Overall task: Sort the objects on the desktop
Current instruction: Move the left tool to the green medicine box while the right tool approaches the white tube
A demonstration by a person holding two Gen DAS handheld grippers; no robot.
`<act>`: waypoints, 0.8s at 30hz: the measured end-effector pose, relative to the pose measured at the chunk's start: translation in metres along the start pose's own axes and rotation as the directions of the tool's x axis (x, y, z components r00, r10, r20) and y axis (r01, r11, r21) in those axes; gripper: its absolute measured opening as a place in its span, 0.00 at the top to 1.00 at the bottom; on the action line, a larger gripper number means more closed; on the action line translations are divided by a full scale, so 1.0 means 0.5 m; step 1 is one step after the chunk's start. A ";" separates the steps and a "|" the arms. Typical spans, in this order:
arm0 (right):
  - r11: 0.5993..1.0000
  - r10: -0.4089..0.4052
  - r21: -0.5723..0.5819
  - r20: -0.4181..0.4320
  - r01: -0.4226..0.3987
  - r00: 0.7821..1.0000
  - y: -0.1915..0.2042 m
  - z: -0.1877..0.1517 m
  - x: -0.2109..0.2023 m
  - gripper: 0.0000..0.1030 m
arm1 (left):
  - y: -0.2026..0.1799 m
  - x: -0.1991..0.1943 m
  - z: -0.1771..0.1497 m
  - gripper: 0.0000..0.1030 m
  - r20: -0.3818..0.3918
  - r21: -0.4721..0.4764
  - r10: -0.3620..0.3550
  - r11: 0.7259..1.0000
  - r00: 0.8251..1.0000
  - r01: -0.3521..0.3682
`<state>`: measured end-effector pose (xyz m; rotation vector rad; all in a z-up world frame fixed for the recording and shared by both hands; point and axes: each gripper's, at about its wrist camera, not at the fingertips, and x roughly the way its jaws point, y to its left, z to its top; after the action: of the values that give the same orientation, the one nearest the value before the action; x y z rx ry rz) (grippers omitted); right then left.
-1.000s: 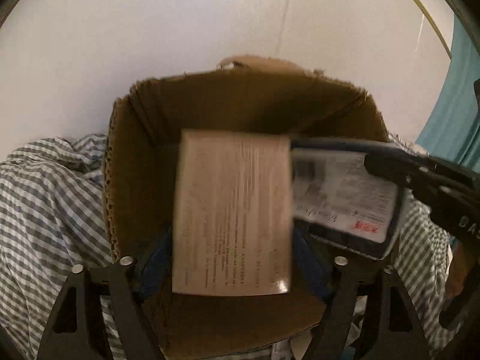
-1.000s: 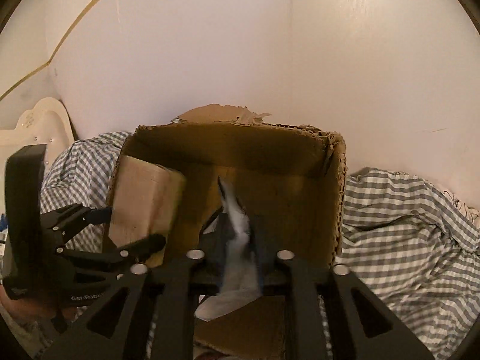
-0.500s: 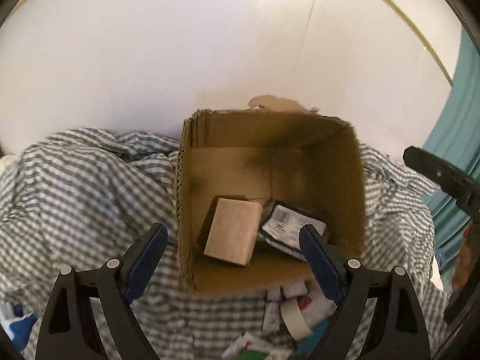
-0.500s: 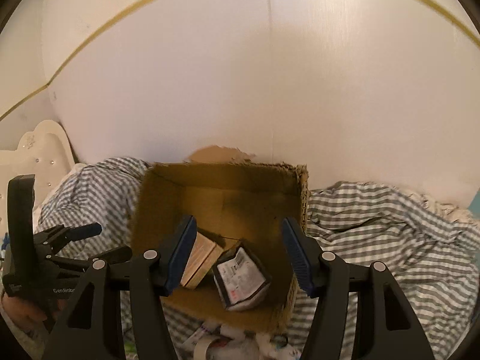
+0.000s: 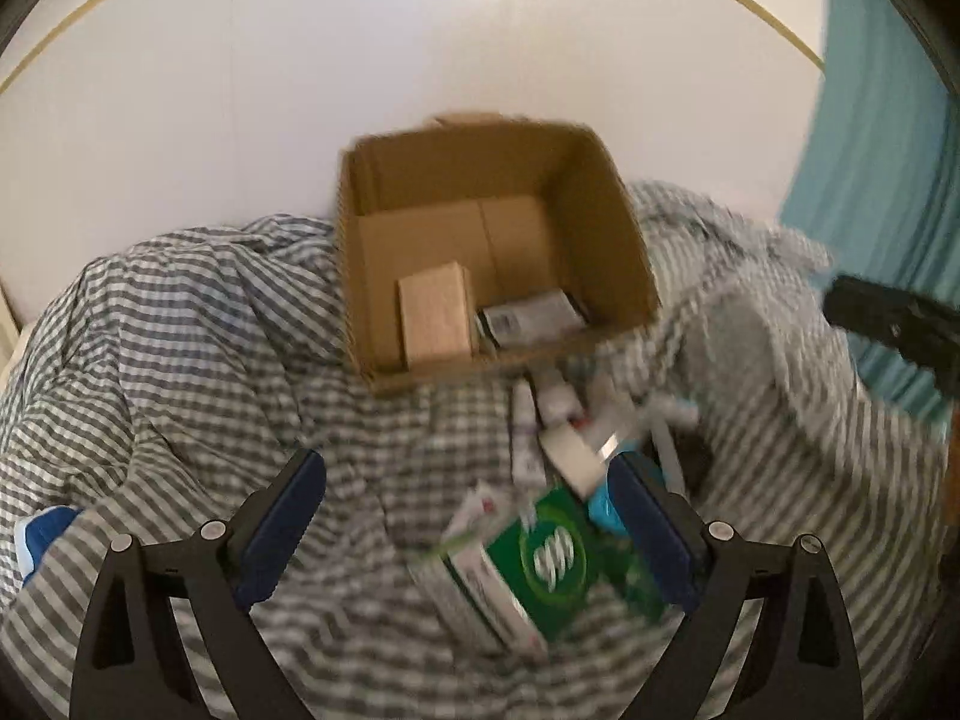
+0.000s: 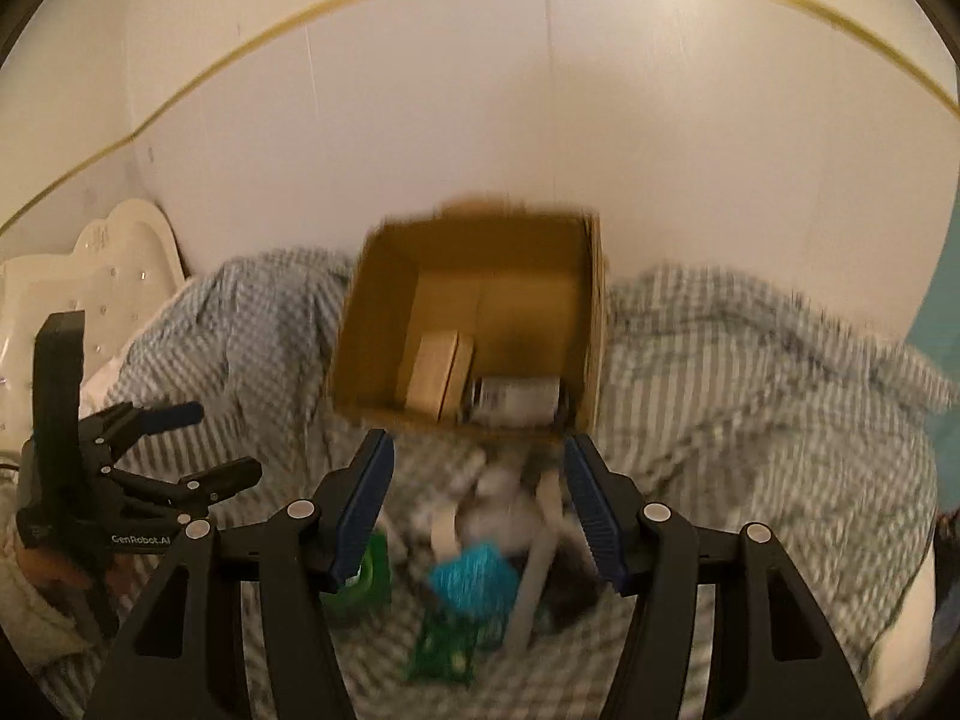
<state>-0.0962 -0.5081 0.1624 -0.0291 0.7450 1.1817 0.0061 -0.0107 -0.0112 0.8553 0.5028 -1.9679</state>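
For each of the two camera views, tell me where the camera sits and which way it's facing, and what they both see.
Left wrist: sits on the left gripper, looks forward and down over the checked cloth at the cardboard box; its own open fingers show, and the right gripper at the right edge.
Right wrist: sits on the right gripper, faces the same box from nearer its right; own open fingers show, left gripper at lower left.
Shared: box, tan carton, clutter pile, wall.

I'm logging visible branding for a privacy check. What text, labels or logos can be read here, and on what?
"GenRobot.AI": on the left gripper body, seen from the right wrist.
Green box: white round logo, no readable words.
Labelled packet in the cardboard box: print too blurred.
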 end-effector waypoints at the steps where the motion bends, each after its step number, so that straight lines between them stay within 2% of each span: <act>1: 1.000 -0.004 -0.001 -0.028 0.004 1.000 -0.004 -0.020 0.005 0.43 | -0.010 0.004 -0.015 0.05 -0.002 0.032 -0.006 0.999 1.000 0.006; 4: 0.999 0.024 0.039 -0.073 -0.021 0.997 -0.021 -0.036 0.021 0.43 | -0.037 0.026 -0.042 0.05 -0.045 0.111 -0.063 0.991 0.997 0.068; 8: 0.998 0.042 0.039 -0.088 -0.039 0.995 -0.023 -0.036 0.031 0.43 | -0.051 0.062 -0.053 0.05 -0.109 0.141 -0.080 0.985 0.991 0.095; 12: 0.999 0.048 0.023 -0.129 -0.045 0.991 -0.018 -0.048 0.051 0.40 | -0.058 0.097 -0.068 0.05 -0.169 0.152 -0.072 0.984 0.983 0.098; 20: 1.000 0.027 0.013 -0.258 -0.024 0.966 -0.009 -0.085 0.114 0.40 | -0.068 0.132 -0.084 0.05 -0.249 0.179 -0.052 0.979 0.967 0.099; 24: 1.000 0.026 0.019 -0.297 -0.021 0.955 -0.014 -0.092 0.134 0.40 | -0.061 0.159 -0.091 0.05 -0.309 0.160 -0.049 0.982 0.950 0.103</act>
<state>-0.1022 -0.4740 0.0884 -0.1888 1.0214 1.2083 -0.0311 -0.0120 -0.1001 1.2793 0.5516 -1.9814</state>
